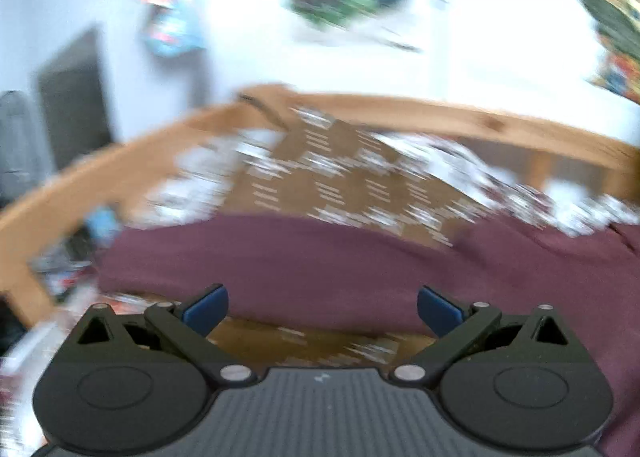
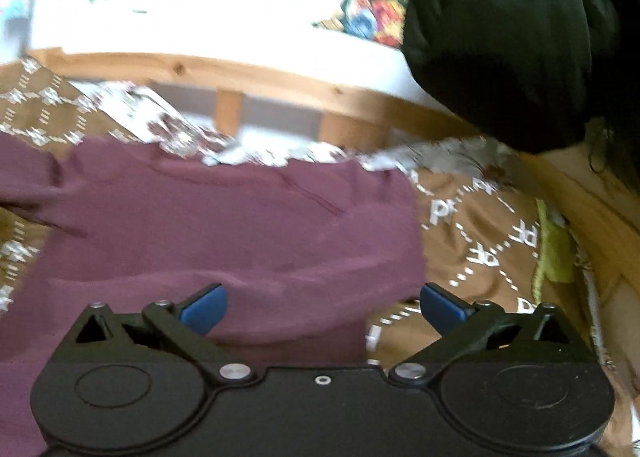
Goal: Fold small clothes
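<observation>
Two wrist cameras look forward over a bed covered with a brown blanket (image 2: 472, 225) printed with white letters and dashes. Both pictures are blurred.

In the left wrist view, the left gripper (image 1: 322, 311) has its two blue-tipped fingers (image 1: 206, 307) spread wide apart with nothing between them. Beyond the fingertips lies a maroon garment (image 1: 288, 265), spread across the blanket from the left side to the right edge of the picture. A strip of blanket shows between the garment and the gripper body. Past the garment the blanket continues to a wooden bed rail (image 1: 440, 113) that curves along the far edge of the bed. Behind the rail is a white wall with colourful pictures, too blurred to make out.

In the right wrist view, the right gripper (image 2: 323, 307) is likewise fully spread, its blue fingertips (image 2: 442, 309) apart and holding nothing. The maroon garment (image 2: 224, 225) lies flat on the blanket beneath and ahead of it, filling the left and middle of the picture; its right edge ends near the right fingertip. A yellow-green cloth (image 2: 554, 253) lies near the bed's right edge, beside the wooden bed rail (image 2: 280, 77). A black fabric shape (image 2: 512, 37) fills the upper right corner.
</observation>
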{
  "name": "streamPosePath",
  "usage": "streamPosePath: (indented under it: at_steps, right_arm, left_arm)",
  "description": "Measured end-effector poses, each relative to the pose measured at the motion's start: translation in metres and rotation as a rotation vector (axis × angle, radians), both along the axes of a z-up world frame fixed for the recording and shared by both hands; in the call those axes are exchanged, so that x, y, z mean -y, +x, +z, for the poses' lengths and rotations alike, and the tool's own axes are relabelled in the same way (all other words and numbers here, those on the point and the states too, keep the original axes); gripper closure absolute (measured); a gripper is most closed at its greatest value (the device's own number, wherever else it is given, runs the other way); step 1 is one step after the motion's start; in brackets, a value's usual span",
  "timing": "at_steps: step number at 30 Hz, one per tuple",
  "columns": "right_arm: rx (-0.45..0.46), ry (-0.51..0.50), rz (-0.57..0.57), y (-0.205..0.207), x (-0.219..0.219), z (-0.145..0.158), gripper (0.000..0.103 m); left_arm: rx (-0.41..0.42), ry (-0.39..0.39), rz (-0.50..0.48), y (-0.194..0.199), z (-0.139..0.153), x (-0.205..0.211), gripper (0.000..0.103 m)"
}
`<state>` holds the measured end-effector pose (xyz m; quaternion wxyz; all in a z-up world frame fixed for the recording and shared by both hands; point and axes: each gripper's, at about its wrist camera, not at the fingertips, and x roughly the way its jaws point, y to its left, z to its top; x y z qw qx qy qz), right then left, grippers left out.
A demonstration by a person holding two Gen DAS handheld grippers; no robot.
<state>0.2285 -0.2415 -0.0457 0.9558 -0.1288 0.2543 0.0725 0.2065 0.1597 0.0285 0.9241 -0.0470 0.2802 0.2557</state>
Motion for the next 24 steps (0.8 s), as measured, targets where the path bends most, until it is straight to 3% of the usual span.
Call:
streamPosePath:
  at_steps: [5,9,15,19,20,24]
  right_arm:
    - [0.012,0.021,0.044,-0.024,-0.020,0.003,0.001]
    - [0.032,0.014,0.104,-0.032,-0.032,0.003,0.001]
    - [0.035,0.008,0.132,-0.035,-0.036,-0.003,0.001]
    - [-0.003,0.026,0.130,-0.030,-0.033,-0.009,0.001]
    - [-0.007,0.025,0.130,-0.028,-0.033,-0.011,0.001]
    - [-0.014,0.013,0.137,-0.025,-0.036,-0.015,0.001]
  left_arm:
    - [-0.011,-0.085,0.123,-0.017,0.020,-0.070,0.001]
    - [-0.018,-0.156,0.265,-0.019,0.011,-0.114,0.001]
    - [0.006,-0.428,0.323,-0.022,-0.020,-0.152,0.002]
    - [0.068,-0.501,0.396,-0.021,-0.028,-0.164,0.003]
    - [0.077,-0.519,0.423,-0.020,-0.031,-0.167,0.005]
    - [0.119,-0.553,0.533,-0.026,-0.040,-0.176,0.027]
